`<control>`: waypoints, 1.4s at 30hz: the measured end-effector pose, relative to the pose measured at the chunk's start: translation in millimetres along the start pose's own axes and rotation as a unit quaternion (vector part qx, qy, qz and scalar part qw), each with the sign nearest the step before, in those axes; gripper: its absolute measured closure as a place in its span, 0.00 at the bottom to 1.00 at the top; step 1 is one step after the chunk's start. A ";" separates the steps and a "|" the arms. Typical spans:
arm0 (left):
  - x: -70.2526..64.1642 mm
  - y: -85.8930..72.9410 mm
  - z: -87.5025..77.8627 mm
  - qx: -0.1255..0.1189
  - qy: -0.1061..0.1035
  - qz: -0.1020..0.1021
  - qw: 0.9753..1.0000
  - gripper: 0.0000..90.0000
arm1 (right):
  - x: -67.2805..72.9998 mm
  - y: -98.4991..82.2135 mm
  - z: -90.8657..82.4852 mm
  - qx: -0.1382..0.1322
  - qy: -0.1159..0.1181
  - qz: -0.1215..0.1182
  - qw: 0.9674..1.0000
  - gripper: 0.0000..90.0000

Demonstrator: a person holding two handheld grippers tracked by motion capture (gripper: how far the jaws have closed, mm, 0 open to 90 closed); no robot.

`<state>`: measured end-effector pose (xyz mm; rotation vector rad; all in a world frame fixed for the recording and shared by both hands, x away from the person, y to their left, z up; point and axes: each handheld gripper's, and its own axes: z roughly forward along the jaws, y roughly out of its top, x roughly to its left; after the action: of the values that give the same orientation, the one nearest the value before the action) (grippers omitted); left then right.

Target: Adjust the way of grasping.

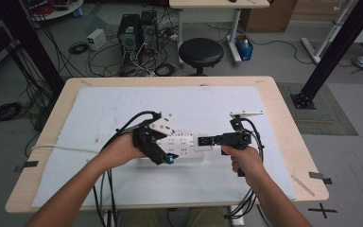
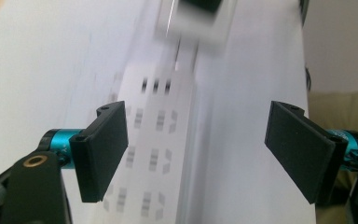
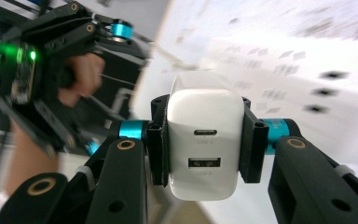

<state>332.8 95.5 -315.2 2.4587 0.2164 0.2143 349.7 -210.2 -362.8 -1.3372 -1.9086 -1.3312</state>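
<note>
A white power strip (image 1: 182, 144) lies along the middle of the white mat (image 1: 123, 109). My left gripper (image 1: 169, 143) is over its left end, open, with one jaw on each side of the strip. In the left gripper view the strip (image 2: 154, 154) runs blurred between the spread pads (image 2: 105, 149) of that gripper (image 2: 196, 135). My right gripper (image 1: 209, 141) comes in from the right, shut on a white USB charger (image 1: 202, 142) at the strip's right end. In the right gripper view the charger (image 3: 205, 186) shows two ports, and the strip (image 3: 284, 79) lies beyond it.
The mat covers most of a light wooden table (image 1: 283, 123). On the floor beyond the table are a black stool (image 1: 201, 52), computer towers (image 1: 137, 30) and loose cables (image 1: 78, 47). Black frame posts (image 1: 333, 52) stand at both sides.
</note>
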 end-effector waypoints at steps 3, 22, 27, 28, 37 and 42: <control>6.2 -15.0 -6.7 0.011 0.006 -0.026 1.000 0.24 | -2.6 0.3 -7.3 -0.008 -0.021 -0.019 1.000 0.69; 41.2 -76.6 -56.4 0.131 0.004 -0.102 0.986 0.24 | 16.0 9.3 -49.4 0.100 -0.255 -0.248 0.929 0.69; 41.6 -81.2 -60.7 0.144 0.006 -0.079 0.986 0.24 | 26.3 10.3 -60.1 0.129 -0.293 -0.287 0.903 0.69; 40.8 -81.5 -64.0 0.145 0.012 -0.075 0.987 0.24 | 27.2 10.7 -62.1 0.135 -0.301 -0.294 0.897 0.69; 40.5 -87.5 -74.6 0.154 0.049 -0.100 0.982 0.24 | 25.1 15.4 -74.5 0.161 -0.331 -0.306 0.878 0.69; 36.2 -90.2 -76.2 0.144 0.060 -0.108 0.982 0.24 | 26.9 14.7 -71.6 0.166 -0.329 -0.304 0.879 0.69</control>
<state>343.0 218.4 -309.1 2.6829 0.6009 0.2532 340.3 -260.8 -304.3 -1.1285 -3.0468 -0.7318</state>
